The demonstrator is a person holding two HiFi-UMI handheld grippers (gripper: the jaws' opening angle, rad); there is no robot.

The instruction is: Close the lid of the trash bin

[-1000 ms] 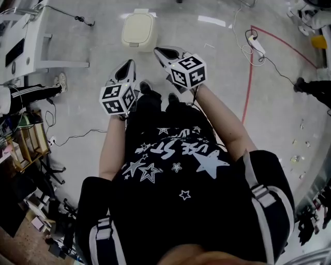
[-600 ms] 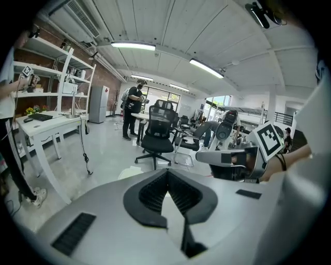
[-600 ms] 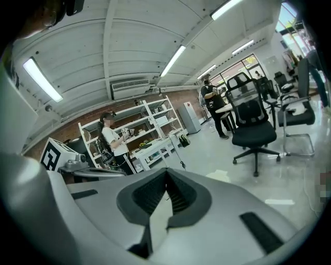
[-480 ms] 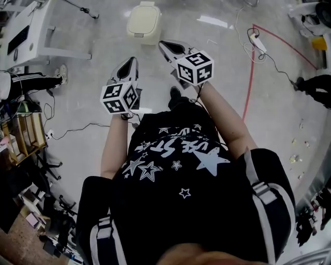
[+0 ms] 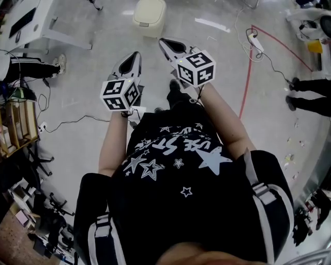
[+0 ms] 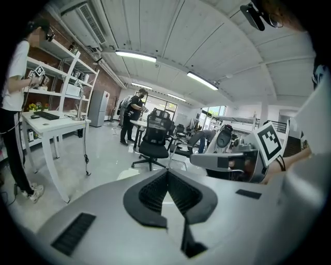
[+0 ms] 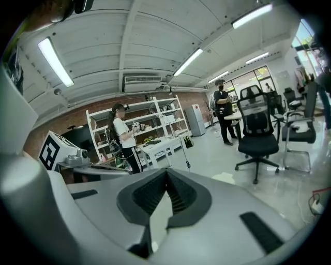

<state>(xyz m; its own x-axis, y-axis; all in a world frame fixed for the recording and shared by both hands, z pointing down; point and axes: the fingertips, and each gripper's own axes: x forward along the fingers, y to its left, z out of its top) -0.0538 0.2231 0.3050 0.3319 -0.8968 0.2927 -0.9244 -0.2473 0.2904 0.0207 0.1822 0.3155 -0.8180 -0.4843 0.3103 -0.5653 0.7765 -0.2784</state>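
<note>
The cream trash bin (image 5: 150,15) stands on the floor at the top of the head view, its lid lying flat down on it. Both grippers are held out at waist height, short of the bin and above the floor. My left gripper (image 5: 135,55) is shut with nothing in it, its pads meeting in the left gripper view (image 6: 166,174). My right gripper (image 5: 164,42) is shut and empty too, its jaws together in the right gripper view (image 7: 166,174). Neither gripper view shows the bin; both look level across the room.
A white desk (image 5: 31,26) stands at the upper left, with a person's legs (image 5: 26,67) beside it. A red tape line (image 5: 248,77) and a power strip (image 5: 257,44) with cables lie on the right. A black office chair (image 6: 155,140) stands ahead.
The bin has slid toward the top edge of the head view and looks farther off. Both grippers stay shut and held out in front.
</note>
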